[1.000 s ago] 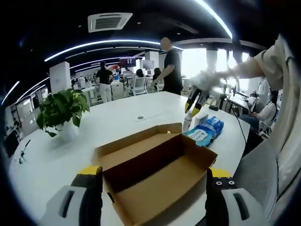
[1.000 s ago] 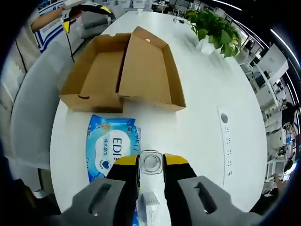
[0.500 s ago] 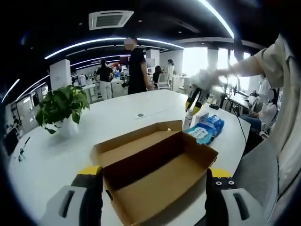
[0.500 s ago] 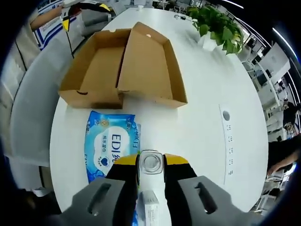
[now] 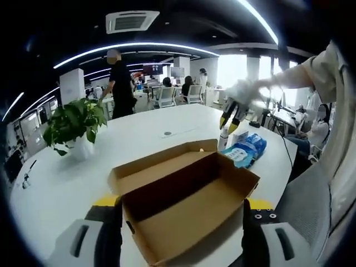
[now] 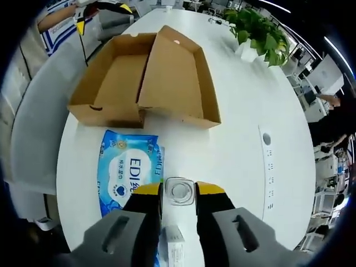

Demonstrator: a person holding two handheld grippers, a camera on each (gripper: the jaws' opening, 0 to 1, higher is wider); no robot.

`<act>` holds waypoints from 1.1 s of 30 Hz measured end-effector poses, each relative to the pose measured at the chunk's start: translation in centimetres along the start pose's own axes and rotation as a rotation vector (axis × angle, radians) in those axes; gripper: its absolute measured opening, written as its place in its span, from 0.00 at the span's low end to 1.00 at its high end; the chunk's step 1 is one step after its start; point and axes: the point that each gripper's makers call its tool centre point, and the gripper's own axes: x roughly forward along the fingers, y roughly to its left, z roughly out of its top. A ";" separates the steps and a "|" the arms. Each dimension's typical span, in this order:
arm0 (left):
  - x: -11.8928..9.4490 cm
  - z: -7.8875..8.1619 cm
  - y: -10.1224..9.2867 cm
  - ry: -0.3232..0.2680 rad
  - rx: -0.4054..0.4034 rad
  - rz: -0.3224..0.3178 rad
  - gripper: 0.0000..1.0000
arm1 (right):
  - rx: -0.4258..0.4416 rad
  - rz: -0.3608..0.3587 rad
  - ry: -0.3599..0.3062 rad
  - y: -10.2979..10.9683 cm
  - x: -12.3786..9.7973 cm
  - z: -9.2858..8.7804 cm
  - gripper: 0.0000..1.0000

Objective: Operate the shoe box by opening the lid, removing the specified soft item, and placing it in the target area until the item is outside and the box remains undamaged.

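Shoe box [image 5: 186, 203] and lid [image 6: 173, 80] are seen open and empty on the white bench [image 6: 245, 133], the lid folded back beside the tray. The soft item, a blue wipes pack [image 6: 127, 177], is seen lying flat on the bench just outside the box, close to the box's short end wall, so the removal is judged done.

The right gripper [image 6: 179, 192] is seen with its jaws closed around a small clear bottle [image 6: 178, 191], which stands just right of the pack; a small white carton [image 6: 171, 253] lies between the jaws nearer the camera. The step in hand is judged to be setting this bottle down or lifting it; a steady upright hold is called for next.

The left gripper [image 5: 178, 219] is held wide, its jaws released on either side of the box's near end. A potted plant [image 5: 72, 125] stands farther off on the bench.
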 end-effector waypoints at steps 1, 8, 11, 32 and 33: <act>0.0 0.0 0.0 0.001 -0.001 0.002 0.91 | 0.001 -0.001 0.000 0.0 0.0 0.0 0.21; -0.4 -0.7 1.0 0.014 -0.018 0.036 0.88 | 0.015 -0.015 -0.015 -0.2 -0.3 0.3 0.24; -0.5 -1.0 1.5 0.020 -0.021 0.053 0.85 | 0.022 -0.026 -0.022 -0.4 -0.4 0.5 0.26; -1.8 -4.5 4.2 0.100 -0.102 0.182 0.48 | 0.199 -0.094 -0.147 -2.2 -0.6 4.9 0.30; -1.8 -4.8 4.3 0.105 -0.112 0.186 0.43 | 0.224 -0.098 -0.158 -2.4 -0.6 5.4 0.31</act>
